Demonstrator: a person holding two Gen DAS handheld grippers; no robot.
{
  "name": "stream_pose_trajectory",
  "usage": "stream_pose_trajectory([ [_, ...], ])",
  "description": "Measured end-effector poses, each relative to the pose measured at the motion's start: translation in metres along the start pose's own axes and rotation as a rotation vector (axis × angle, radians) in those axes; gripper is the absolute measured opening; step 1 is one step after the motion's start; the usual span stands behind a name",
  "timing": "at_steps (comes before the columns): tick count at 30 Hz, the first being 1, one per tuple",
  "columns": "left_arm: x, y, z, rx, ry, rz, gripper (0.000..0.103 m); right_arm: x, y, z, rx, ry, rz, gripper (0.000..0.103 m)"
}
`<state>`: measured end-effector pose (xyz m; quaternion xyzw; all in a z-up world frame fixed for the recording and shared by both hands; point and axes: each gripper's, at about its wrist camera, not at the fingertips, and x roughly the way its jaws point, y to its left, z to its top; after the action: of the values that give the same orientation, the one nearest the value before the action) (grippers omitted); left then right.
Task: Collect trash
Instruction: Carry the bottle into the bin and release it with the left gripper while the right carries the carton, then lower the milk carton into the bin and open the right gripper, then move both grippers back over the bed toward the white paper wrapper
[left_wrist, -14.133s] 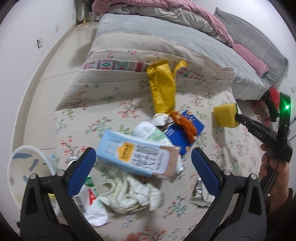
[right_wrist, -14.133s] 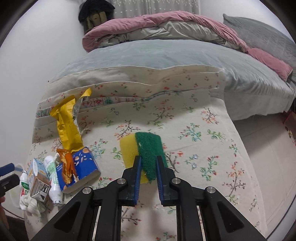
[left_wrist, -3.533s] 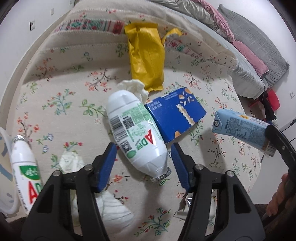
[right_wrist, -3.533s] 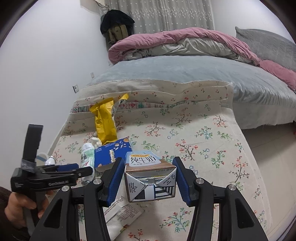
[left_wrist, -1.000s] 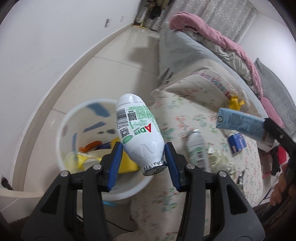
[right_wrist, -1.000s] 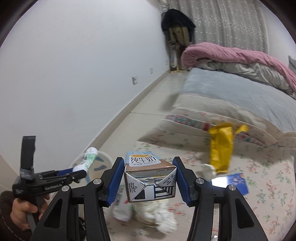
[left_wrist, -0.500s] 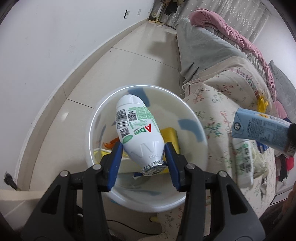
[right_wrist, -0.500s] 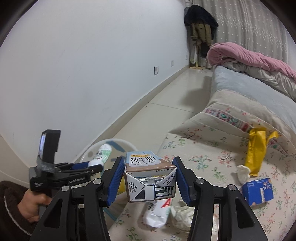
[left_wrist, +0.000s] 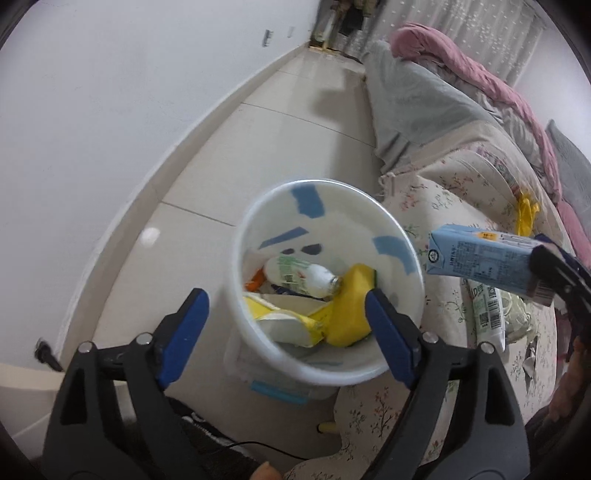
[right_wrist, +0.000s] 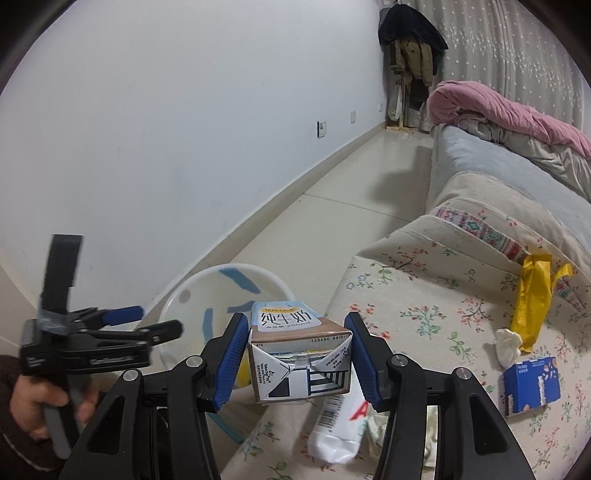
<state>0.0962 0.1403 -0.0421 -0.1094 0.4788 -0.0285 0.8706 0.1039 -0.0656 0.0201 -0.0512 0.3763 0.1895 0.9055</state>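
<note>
1. The left gripper (left_wrist: 284, 325) hangs over the white bin (left_wrist: 402, 354), jaws opening, nothing between them
2. A white bottle (left_wrist: 295, 275) lies inside the bin
3. Right of the bin, the right gripper (right_wrist: 297, 360) clamps the milk carton (right_wrist: 295, 356) near the floral cover (right_wrist: 424, 314)

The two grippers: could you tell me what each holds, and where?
The right gripper clamps the milk carton across its sides near the base. The left gripper, its jaws opening, holds nothing.
</note>
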Motion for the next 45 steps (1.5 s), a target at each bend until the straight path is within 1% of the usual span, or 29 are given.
stream_pose_trajectory([
  [6, -0.013, 0.016, -0.001, -0.017, -0.029, 0.128, 0.100, 0.021, 0.020, 0.004, -0.034, 0.034, 0.007, 0.055],
  [9, -0.020, 0.027, -0.001, -0.034, -0.049, 0.189, 0.101, 0.034, 0.028, 0.004, -0.034, 0.063, 0.025, 0.055],
  [10, -0.021, 0.030, -0.002, -0.043, -0.051, 0.192, 0.101, 0.039, 0.032, 0.003, -0.032, 0.078, 0.035, 0.055],
  [14, -0.023, 0.038, 0.000, -0.070, -0.059, 0.179, 0.101, 0.060, 0.041, 0.001, -0.033, 0.128, 0.054, 0.055],
  [17, -0.023, 0.037, 0.000, -0.057, -0.064, 0.187, 0.101, 0.073, 0.045, -0.002, -0.028, 0.152, 0.065, 0.056],
  [20, -0.022, 0.035, 0.001, -0.050, -0.060, 0.177, 0.101, 0.082, 0.047, -0.004, -0.016, 0.179, 0.092, 0.057],
  [21, -0.021, 0.034, 0.001, -0.048, -0.058, 0.179, 0.101, 0.082, 0.047, -0.004, -0.016, 0.188, 0.100, 0.064],
  [22, -0.020, 0.034, 0.001, -0.045, -0.055, 0.181, 0.101, 0.082, 0.047, -0.005, -0.016, 0.191, 0.102, 0.073],
  [23, -0.020, 0.034, 0.000, -0.044, -0.053, 0.180, 0.101, 0.081, 0.047, -0.005, -0.016, 0.185, 0.098, 0.075],
  [24, -0.019, 0.033, 0.000, -0.043, -0.049, 0.177, 0.101, 0.078, 0.047, -0.004, -0.019, 0.173, 0.092, 0.076],
  [29, -0.017, 0.032, 0.000, -0.041, -0.045, 0.164, 0.101, 0.067, 0.043, 0.001, -0.026, 0.168, 0.057, 0.077],
  [31, -0.017, 0.031, 0.000, -0.040, -0.047, 0.160, 0.101, 0.060, 0.040, 0.002, -0.033, 0.162, 0.042, 0.081],
  [35, -0.019, 0.027, -0.001, -0.039, -0.052, 0.142, 0.101, 0.043, 0.031, 0.002, -0.033, 0.148, 0.023, 0.082],
  [39, -0.020, 0.020, -0.002, -0.029, -0.053, 0.130, 0.101, 0.023, 0.017, 0.001, -0.031, 0.142, 0.000, 0.083],
  [45, -0.019, 0.004, -0.002, 0.009, -0.044, 0.107, 0.101, -0.011, -0.018, -0.003, -0.004, 0.107, -0.068, 0.085],
])
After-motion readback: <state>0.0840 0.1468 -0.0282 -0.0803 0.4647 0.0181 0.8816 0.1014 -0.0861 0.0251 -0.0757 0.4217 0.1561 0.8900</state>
